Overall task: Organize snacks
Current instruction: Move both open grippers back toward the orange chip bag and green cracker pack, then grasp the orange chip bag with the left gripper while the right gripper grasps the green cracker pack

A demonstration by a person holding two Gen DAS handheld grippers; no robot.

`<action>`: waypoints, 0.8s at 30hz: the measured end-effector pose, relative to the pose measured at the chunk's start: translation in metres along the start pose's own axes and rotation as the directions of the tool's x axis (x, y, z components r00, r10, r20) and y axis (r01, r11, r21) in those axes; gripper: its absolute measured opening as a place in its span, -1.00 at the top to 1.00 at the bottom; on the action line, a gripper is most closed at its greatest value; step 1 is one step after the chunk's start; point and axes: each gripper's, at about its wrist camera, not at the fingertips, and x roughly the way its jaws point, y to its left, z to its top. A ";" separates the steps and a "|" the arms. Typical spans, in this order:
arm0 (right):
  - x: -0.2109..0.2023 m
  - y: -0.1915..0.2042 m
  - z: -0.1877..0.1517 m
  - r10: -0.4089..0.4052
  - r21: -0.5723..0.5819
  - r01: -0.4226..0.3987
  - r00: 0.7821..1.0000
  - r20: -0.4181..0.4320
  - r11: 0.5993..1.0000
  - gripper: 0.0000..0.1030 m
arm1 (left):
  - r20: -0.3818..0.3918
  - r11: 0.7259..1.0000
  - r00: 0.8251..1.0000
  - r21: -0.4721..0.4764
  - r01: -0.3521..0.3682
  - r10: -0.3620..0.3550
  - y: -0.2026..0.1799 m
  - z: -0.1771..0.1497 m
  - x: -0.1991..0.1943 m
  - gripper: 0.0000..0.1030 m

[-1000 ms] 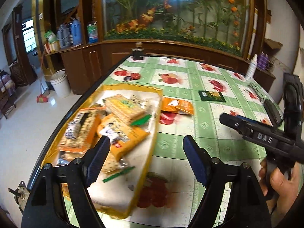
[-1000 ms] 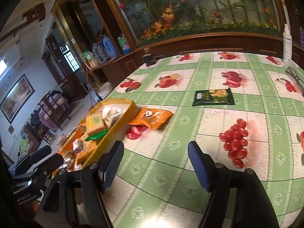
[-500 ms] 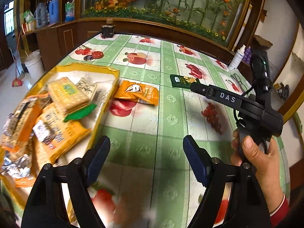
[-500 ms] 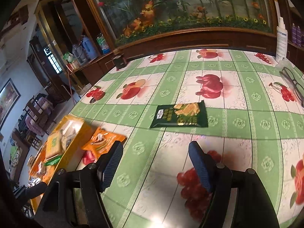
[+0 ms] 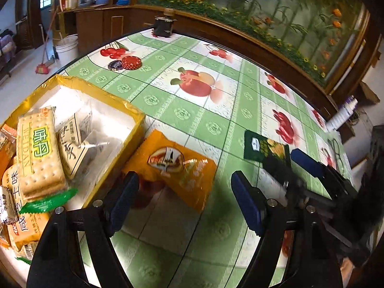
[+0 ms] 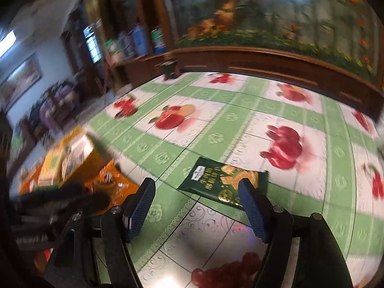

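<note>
Left wrist view, far left: a yellow tray (image 5: 79, 86) is seen on the bench (image 5: 216, 124), filled with snack packs; a cracker pack (image 5: 39, 153) with green lettering lies on top, and a pale sachet (image 5: 74, 148) lies just beside it on the right. Just right of the tray's near corner, an orange snack packet (image 5: 177, 168) lies flat on the green-and-white fruit-print cloth, touching or almost touching the tray wall; contact cannot be told.

The left gripper (image 5: 184, 201) is held above the bench, tilted downward. Its jaws are spread wide and released; nothing is grasped. The orange snack packet is seen between and just beyond the two blue pads, nearer the left pad; no pad is seen touching it.

Further right, a dark green snack packet (image 5: 258, 147) lies flat on the bench, well apart from the tray. Its right end is covered by the right gripper (image 5: 285, 163), seen here from the side.

Right wrist view (blurred): the tray (image 6: 72, 148) and the orange snack packet (image 6: 112, 180) appear at the left edge. The dark green snack packet (image 6: 216, 180) lies just ahead of the right gripper (image 6: 195, 206), its near right corner hidden behind the right pad. The jaws are wide apart and released; nothing is held, and contact with the packet cannot be told.
</note>
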 end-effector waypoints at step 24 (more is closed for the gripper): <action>0.017 -0.027 -0.013 -0.122 -0.181 0.092 0.979 -0.162 0.979 -0.20 | -0.017 0.959 0.986 0.236 -0.158 0.167 -0.049 0.002 0.049 -0.76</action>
